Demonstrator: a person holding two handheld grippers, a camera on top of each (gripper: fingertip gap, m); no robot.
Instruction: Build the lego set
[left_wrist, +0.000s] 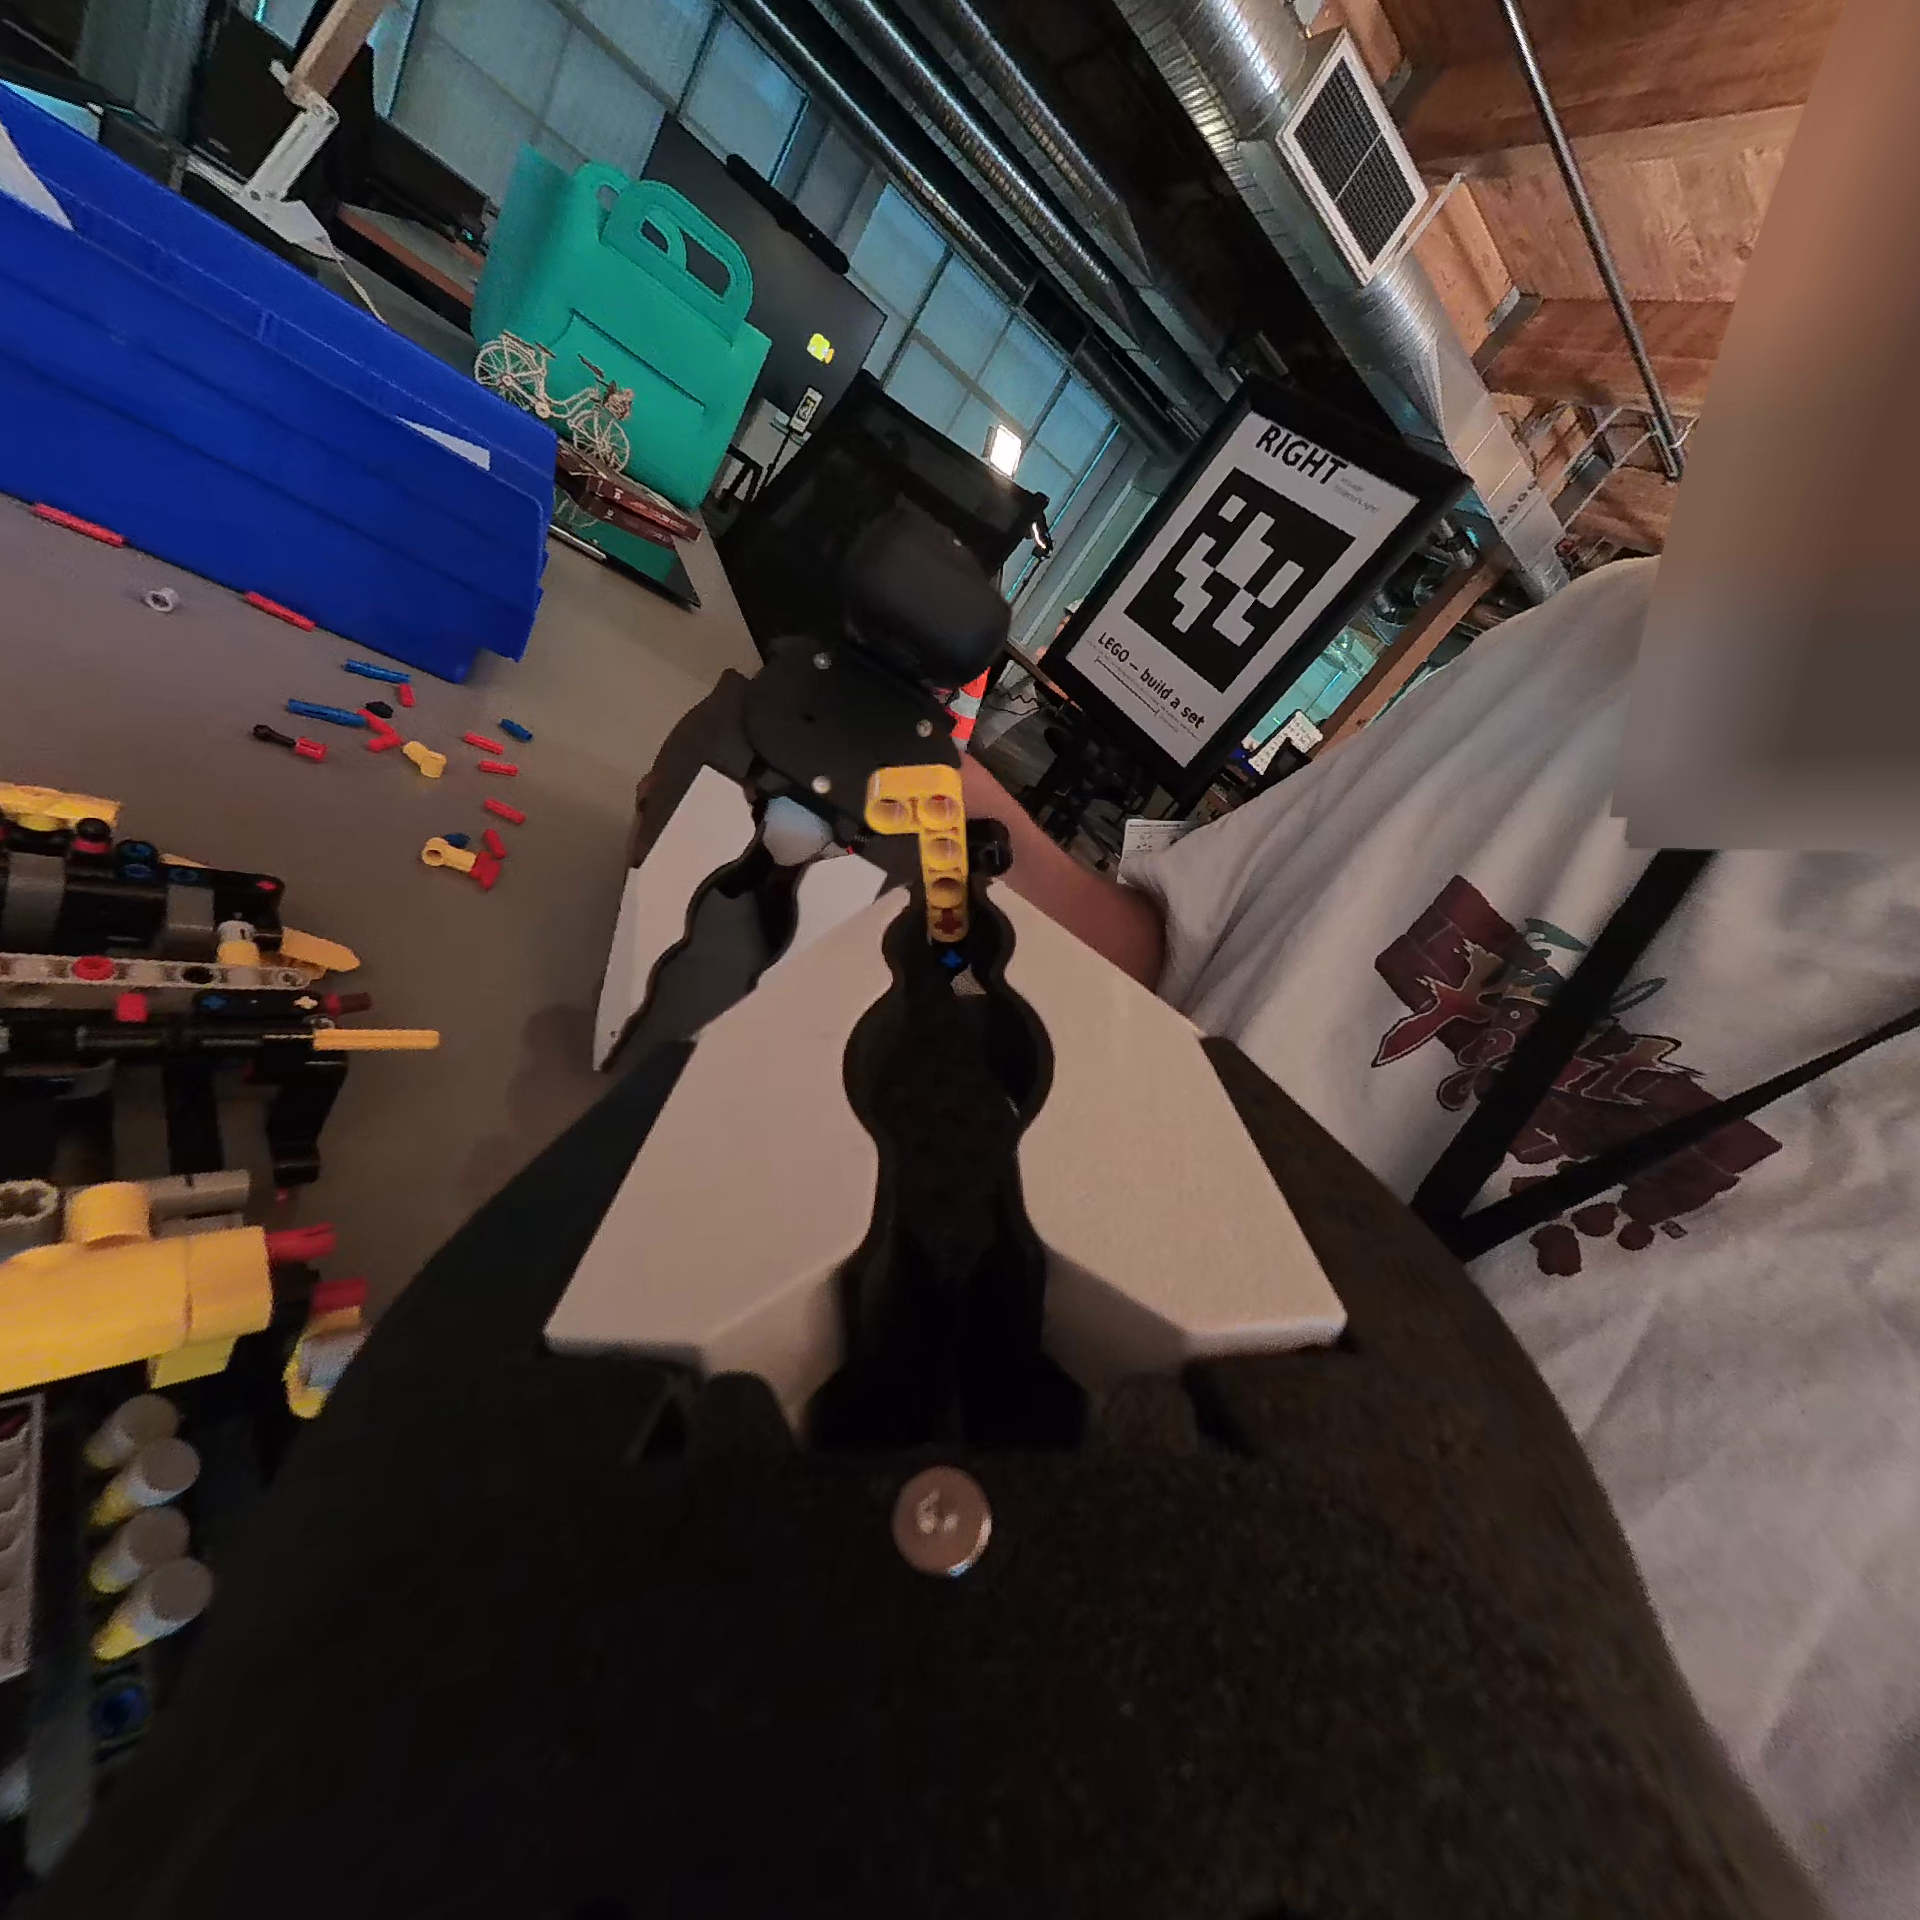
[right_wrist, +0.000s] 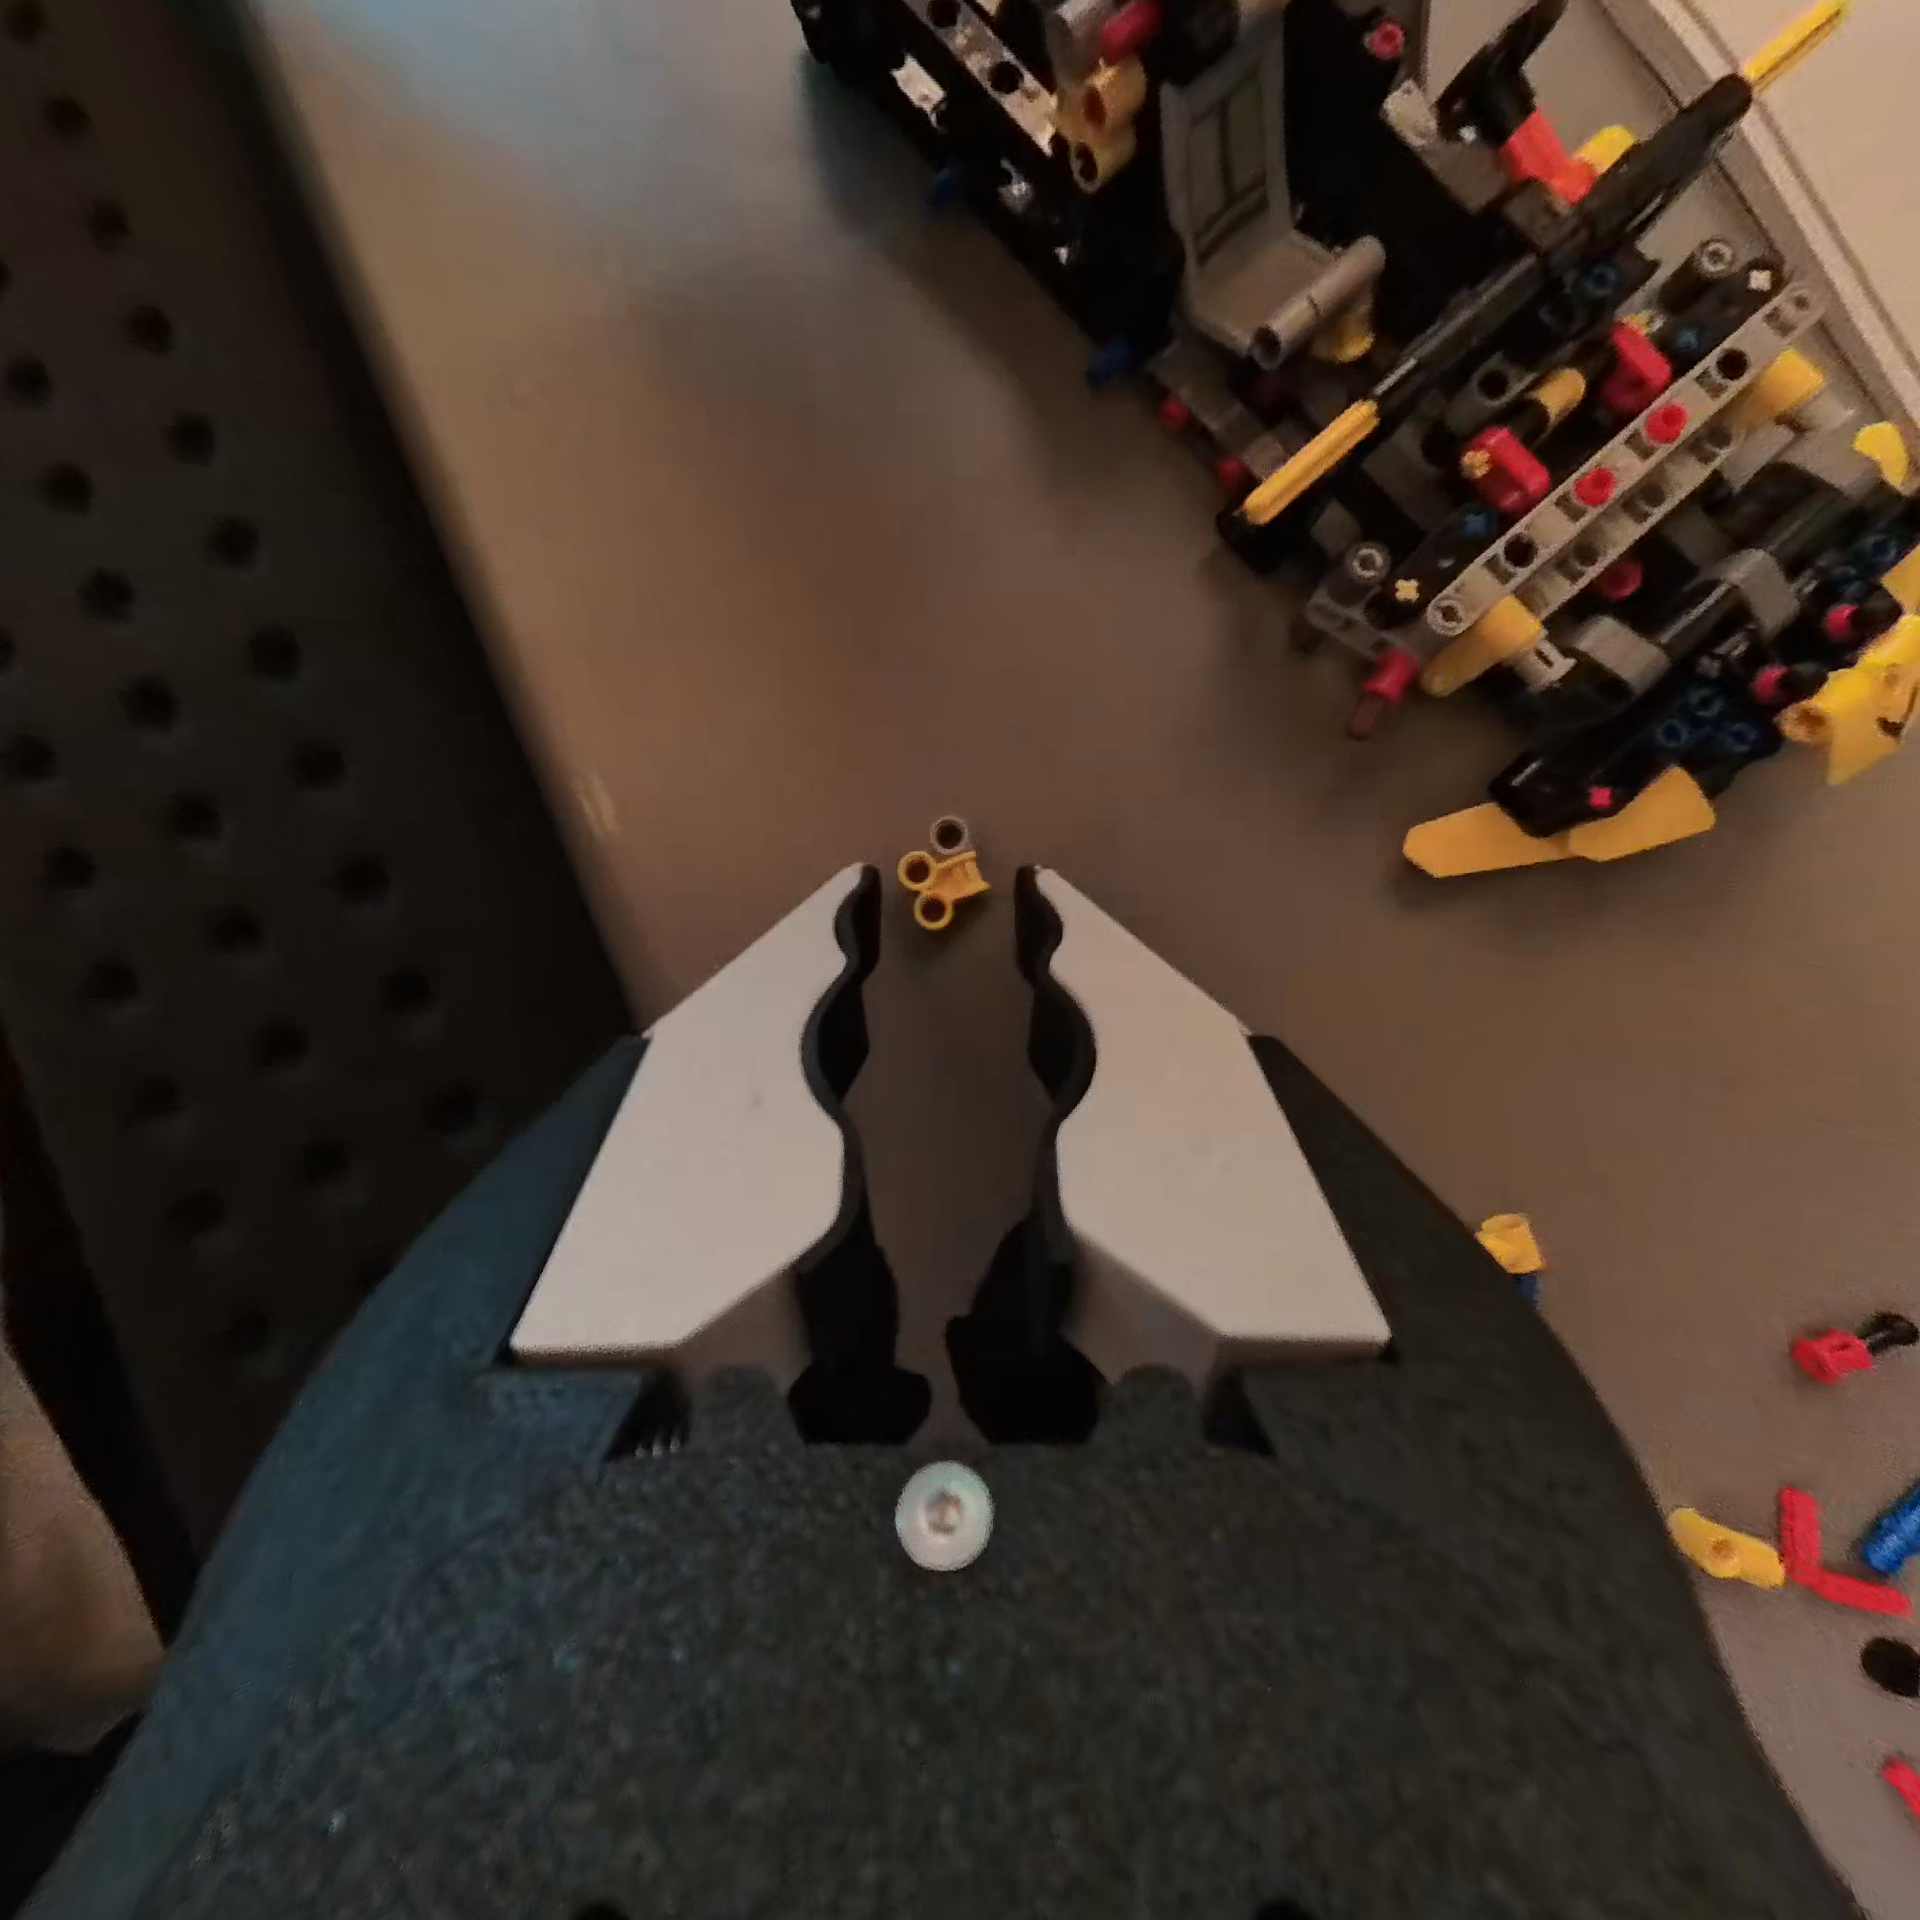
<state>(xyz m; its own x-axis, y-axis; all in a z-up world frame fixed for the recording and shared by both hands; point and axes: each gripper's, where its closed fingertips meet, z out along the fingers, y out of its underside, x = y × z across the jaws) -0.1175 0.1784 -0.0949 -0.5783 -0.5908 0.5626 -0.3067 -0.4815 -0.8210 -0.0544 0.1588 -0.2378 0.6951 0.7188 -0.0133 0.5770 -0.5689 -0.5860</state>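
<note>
My left gripper (left_wrist: 943, 935) is shut on a yellow L-shaped beam (left_wrist: 928, 836), held up in the air with its short arm on top. The right gripper (left_wrist: 717, 883) shows beyond it in the left wrist view, open. In the right wrist view my right gripper (right_wrist: 943, 883) is open, pointing down at the table; a small yellow connector with a grey pin (right_wrist: 940, 881) lies on the table between its fingertips. The half-built black, grey and yellow model (right_wrist: 1558, 416) stands at the upper right; it also shows in the left wrist view (left_wrist: 156, 987).
Loose red, blue and yellow pieces (left_wrist: 436, 758) lie scattered on the grey table (right_wrist: 831, 520), also at the right edge (right_wrist: 1787, 1548). Blue bins (left_wrist: 260, 416) stand at the back left. A person in a white shirt (left_wrist: 1662, 1039) is close on the right. A perforated panel (right_wrist: 156, 623) is at left. There is about 15 cm between the tips of the two grippers.
</note>
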